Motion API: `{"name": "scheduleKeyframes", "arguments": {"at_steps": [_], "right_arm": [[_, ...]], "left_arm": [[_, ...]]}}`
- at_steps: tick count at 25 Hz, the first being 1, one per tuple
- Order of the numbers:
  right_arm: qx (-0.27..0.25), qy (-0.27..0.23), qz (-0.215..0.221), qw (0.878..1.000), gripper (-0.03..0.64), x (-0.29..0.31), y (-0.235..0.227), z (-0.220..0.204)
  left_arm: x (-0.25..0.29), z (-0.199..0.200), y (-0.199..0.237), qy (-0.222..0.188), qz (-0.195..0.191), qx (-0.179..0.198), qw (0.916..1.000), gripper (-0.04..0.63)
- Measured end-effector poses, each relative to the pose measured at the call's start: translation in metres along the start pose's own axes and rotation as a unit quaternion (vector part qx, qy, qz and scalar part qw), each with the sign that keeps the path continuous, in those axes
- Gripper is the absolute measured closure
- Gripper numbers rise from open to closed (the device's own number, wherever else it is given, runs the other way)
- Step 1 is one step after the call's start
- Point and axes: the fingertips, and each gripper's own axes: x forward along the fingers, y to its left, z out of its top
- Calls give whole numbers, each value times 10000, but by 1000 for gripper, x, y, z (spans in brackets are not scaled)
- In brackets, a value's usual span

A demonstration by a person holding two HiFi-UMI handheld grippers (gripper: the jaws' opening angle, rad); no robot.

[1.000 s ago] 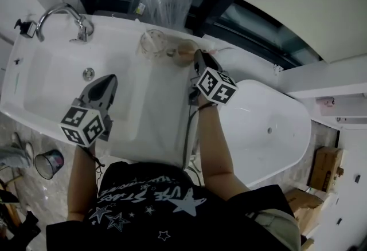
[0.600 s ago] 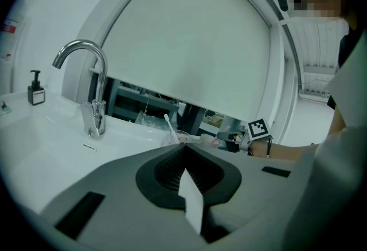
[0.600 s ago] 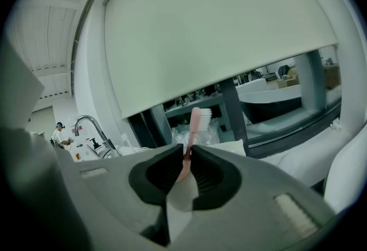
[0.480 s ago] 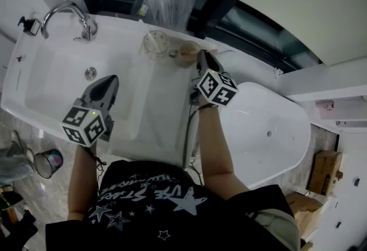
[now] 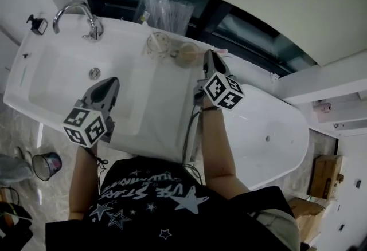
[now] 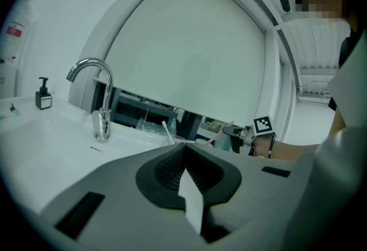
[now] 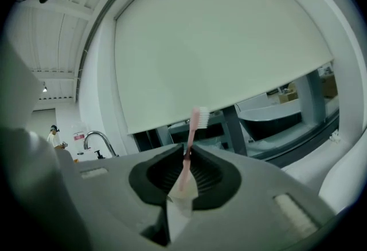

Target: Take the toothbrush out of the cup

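Note:
My right gripper point(image 5: 210, 56) is shut on a pink toothbrush point(image 7: 191, 132); its jaws have just been closing on the handle. The bristle head point(image 7: 201, 116) stands up above the fingertips. In the head view the toothbrush point(image 5: 218, 50) is just right of a brownish cup point(image 5: 186, 55) on the white counter and outside it. A clear cup point(image 5: 156, 44) beside it holds a white toothbrush point(image 6: 166, 131). My left gripper point(image 5: 109, 85) hangs over the sink basin, shut with nothing in it. The left gripper view shows my left gripper point(image 6: 184, 148) and, far off, my right gripper point(image 6: 236, 130).
A chrome faucet point(image 5: 85, 15) stands at the back of the white sink point(image 5: 40, 81), with a small dark dispenser point(image 5: 38, 23) to its left. A white bathtub point(image 5: 275, 135) lies to the right. A clear plastic bag point(image 5: 163, 9) leans by the window behind the cups.
My right gripper has closed on the pink toothbrush and lifted it up and to the right, away from the brownish cup. My left gripper has shifted only slightly.

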Motion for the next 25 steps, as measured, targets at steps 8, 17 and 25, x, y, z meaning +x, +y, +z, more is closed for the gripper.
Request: {"name": "scheduleKeyframes", "arguments": {"at_steps": [8,17,25], "right_arm": [[-217,-213,275,9992,580,-37,31,22],[-490,-124,659,9965,580,-81,73,13],[-574,-6,1021,9931,580,-131,112,-2]], "left_arm": [[-30,1,-8,-148,10,-71,9999,589],[-77,-17,-28,-221,-12,-104,9997,589],[-140,-28,-50,-315,130,4,9994,589]]}}
